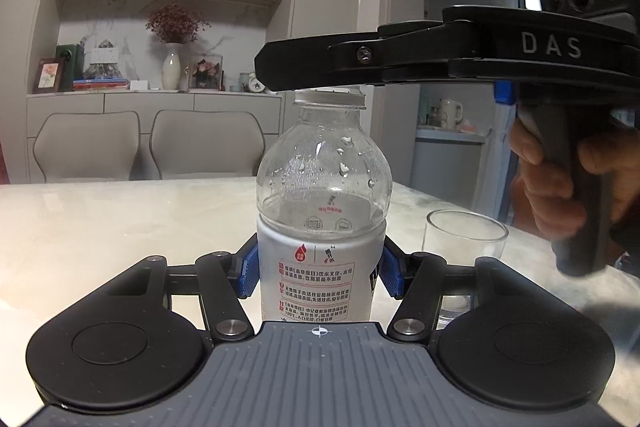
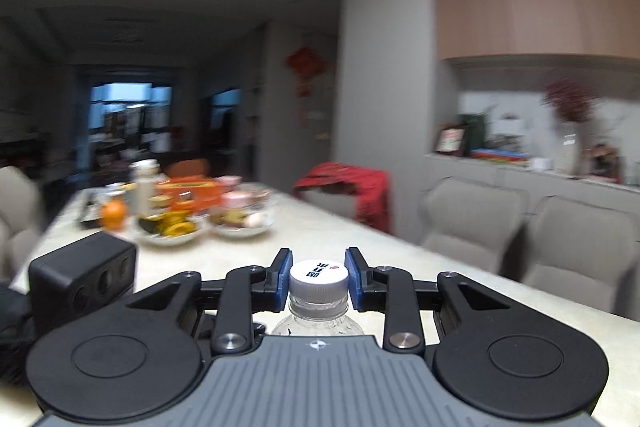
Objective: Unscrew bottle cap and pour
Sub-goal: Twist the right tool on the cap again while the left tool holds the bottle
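Blue-padded jaws of the left gripper [image 1: 318, 273] were clamped on the labelled waist of the water bottle [image 1: 323, 219], which stood upright on the pale marble tabletop [image 1: 120, 227], directly ahead of the left wrist camera. Water filled the bottle up to about the top of its white label, and droplets clung to the clear shoulder above. From the right side, the right gripper [image 2: 318, 277] reached level across the bottle's top, its black fingers hiding most of the white cap [image 2: 319, 279] in the left view. In the right wrist view the cap sat on the bottle's neck between the two blue pads; the left pad touched it, while the right pad seemed to touch or stand a hair off, so I cannot tell whether those jaws were fully gripping the cap. An empty clear glass [image 1: 464, 247] stood on the tabletop just to the right of the bottle, apart from it. At the far end of the tabletop, blurred bowls of food [image 2: 200, 223] were grouped together.
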{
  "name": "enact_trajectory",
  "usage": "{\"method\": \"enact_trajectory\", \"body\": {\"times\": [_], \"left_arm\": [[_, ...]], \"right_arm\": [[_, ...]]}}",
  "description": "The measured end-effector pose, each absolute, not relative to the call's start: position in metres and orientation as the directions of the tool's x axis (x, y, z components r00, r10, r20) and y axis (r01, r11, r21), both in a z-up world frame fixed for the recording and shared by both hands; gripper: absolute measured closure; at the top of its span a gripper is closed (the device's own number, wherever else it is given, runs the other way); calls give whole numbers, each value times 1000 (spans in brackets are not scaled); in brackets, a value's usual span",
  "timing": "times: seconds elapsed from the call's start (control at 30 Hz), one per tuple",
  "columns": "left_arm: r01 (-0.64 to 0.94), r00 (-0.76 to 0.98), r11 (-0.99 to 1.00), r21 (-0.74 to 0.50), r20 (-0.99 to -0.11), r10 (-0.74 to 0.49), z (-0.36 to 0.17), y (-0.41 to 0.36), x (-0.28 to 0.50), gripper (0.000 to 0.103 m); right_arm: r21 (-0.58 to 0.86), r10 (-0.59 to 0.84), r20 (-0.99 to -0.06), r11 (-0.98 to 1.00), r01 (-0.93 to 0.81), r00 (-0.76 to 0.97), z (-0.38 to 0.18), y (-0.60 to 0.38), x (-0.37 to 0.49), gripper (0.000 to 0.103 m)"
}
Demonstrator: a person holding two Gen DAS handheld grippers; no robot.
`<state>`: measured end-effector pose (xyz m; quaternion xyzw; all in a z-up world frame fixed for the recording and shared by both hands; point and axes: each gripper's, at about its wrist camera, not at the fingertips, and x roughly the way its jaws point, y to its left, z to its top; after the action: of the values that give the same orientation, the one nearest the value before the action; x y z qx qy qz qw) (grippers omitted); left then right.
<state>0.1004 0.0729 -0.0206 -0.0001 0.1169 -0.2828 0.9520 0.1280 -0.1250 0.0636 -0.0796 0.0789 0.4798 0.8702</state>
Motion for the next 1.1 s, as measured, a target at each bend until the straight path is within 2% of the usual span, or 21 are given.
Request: {"method": "enact_trajectory", "body": {"times": [0.13,0.2,0.27,0.3,0.37,0.47,0.53,0.63,0.73,0.8,0.83,0.9,0.93,1.03,1.1], "left_arm": [[542,813,839,-54,-221,-539,-21,71,99,45],[539,814,840,-56,-220,-537,-21,71,99,45],[536,816,842,-59,-219,-535,-21,71,99,45],[534,817,843,-61,-219,-534,-21,70,99,45],[532,818,845,-62,-218,-531,-21,70,99,45],[529,820,846,-62,-219,-529,-20,70,100,45],[528,821,847,-63,-219,-528,-19,70,100,45],[527,822,848,-62,-220,-526,-19,69,100,45],[527,821,848,-63,-220,-527,-18,70,99,45],[528,820,847,-63,-221,-527,-17,70,98,45],[527,820,847,-64,-221,-527,-17,70,98,45],[527,820,847,-64,-221,-527,-18,70,97,45],[527,820,847,-64,-221,-528,-18,71,96,45],[528,820,847,-64,-222,-528,-17,71,95,45],[527,820,847,-67,-224,-528,-17,72,96,45]], "right_arm": [[-100,843,-273,455,-885,464,75,-126,133,71],[-137,832,-274,463,-876,483,76,-121,125,70],[-199,802,-254,503,-841,540,75,-114,112,47],[-233,782,-234,532,-814,578,73,-110,105,30],[-258,743,-207,587,-768,637,68,-104,94,24],[-280,630,-153,712,-645,761,57,-88,71,26],[-296,538,-105,786,-542,837,49,-77,56,32],[-261,490,-83,830,-493,868,40,-65,44,39],[-237,427,-48,873,-426,903,36,-57,37,42],[-208,401,-52,891,-403,915,37,-57,39,46],[-186,400,-58,896,-403,915,37,-58,40,55],[-144,402,-69,902,-408,913,38,-62,44,59],[-132,402,-74,903,-408,913,38,-63,44,64],[-123,404,-88,903,-412,911,39,-67,45,71],[-116,402,-89,904,-411,911,39,-70,46,71]]}}
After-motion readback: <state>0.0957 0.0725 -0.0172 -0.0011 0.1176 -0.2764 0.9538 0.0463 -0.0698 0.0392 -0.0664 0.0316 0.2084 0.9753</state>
